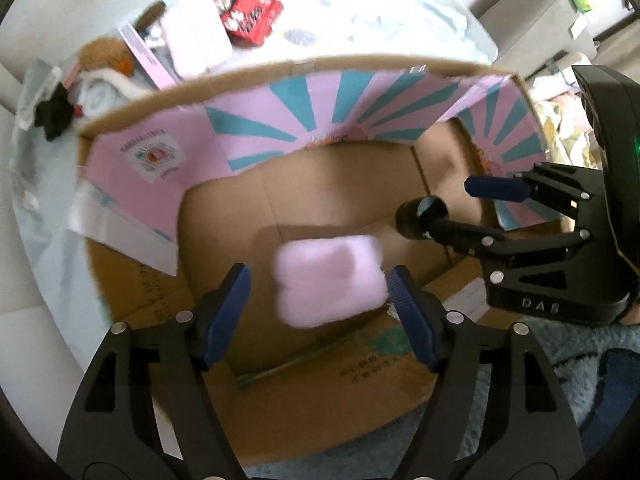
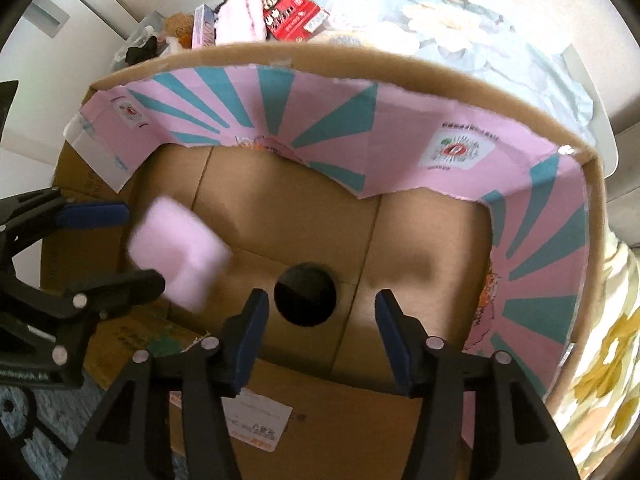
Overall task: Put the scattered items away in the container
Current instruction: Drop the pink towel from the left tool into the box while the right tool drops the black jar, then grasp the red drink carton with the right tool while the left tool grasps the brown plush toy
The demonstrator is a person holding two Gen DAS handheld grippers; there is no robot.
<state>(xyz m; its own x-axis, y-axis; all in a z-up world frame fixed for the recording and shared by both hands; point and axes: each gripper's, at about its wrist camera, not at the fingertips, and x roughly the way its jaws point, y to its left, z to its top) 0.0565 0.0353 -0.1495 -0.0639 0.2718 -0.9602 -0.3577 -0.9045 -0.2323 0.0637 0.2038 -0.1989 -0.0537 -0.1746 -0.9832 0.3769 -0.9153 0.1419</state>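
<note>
"DAS" is read on the right gripper point(image 1: 448, 204), which is spread wide, as is the left gripper point(image 1: 320, 312). The pink pad point(image 1: 330, 280), blurred, is seen ungrasped over the box point(image 1: 344, 200); the box labels are illegible.

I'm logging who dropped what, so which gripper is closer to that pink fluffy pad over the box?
Left. The pink pad lies blurred between the open fingers of the left gripper, seemingly untouched. The right gripper is off to the side, open around a black cylinder.
</note>
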